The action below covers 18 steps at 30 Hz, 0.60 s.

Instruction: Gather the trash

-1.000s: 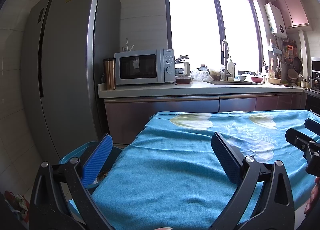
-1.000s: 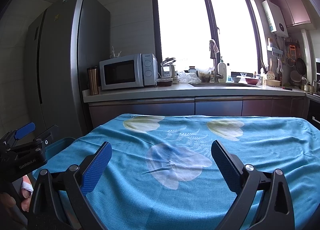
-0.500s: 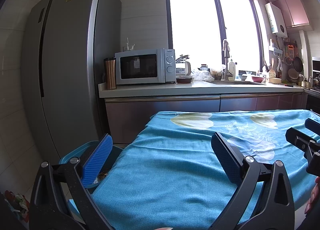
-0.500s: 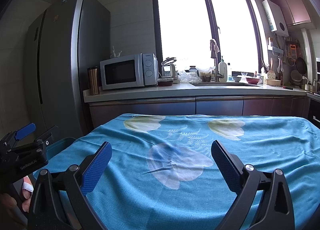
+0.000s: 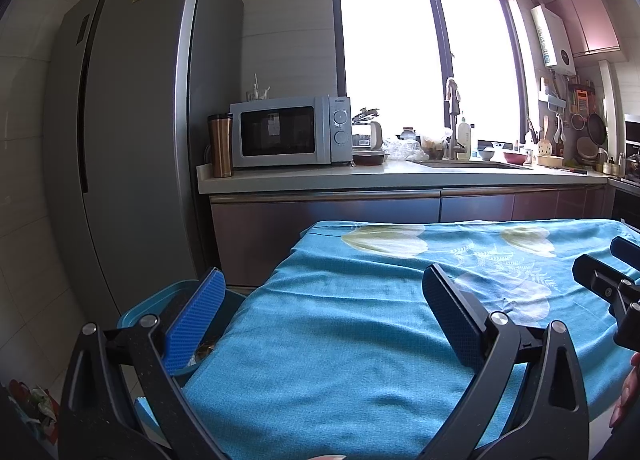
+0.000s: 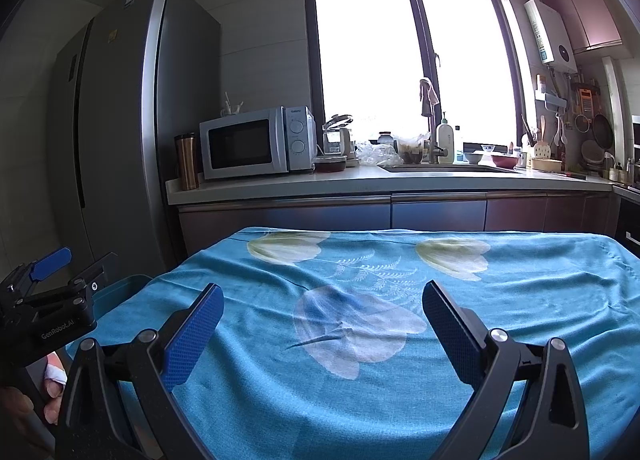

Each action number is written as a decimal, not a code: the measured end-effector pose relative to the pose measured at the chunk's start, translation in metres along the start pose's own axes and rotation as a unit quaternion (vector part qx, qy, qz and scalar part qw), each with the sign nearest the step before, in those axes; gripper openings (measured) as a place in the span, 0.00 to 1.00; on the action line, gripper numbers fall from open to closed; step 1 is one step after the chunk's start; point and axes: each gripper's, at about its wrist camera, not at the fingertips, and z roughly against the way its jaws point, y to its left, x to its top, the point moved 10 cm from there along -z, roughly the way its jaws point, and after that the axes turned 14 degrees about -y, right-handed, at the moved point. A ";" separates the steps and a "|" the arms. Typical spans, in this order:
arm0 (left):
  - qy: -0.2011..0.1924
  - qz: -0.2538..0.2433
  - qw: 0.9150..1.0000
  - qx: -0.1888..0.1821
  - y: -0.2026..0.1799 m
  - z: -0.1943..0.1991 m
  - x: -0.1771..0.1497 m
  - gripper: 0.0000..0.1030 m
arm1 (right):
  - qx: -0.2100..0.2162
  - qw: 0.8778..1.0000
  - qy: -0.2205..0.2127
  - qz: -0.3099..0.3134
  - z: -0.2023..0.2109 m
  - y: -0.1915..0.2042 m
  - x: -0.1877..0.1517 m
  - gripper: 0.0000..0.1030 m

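Your left gripper (image 5: 320,324) and right gripper (image 6: 322,334) both hang over the near edge of the desk with jaws spread wide and nothing between them. The teal floral tablecloth (image 6: 400,380) shows no trash on it. What trash you can see sits low beside the left jaws in the blue bin (image 5: 138,310): probably crumpled wrappers, though only a sliver shows. Expect scraps like that to be light, soft and crushable; pinch a raised fold. Beyond stands the kitchen counter (image 5: 400,176).
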 end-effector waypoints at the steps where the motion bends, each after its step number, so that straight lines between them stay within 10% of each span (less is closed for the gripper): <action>1: 0.000 0.000 1.000 0.000 0.000 0.000 0.000 0.94 | 0.000 1.000 0.000 0.000 0.000 0.000 0.000 0.93; 18: 0.004 0.002 1.000 -0.001 -0.002 -0.001 -0.003 0.94 | 0.001 1.000 0.001 -0.001 -0.002 0.000 0.000 0.93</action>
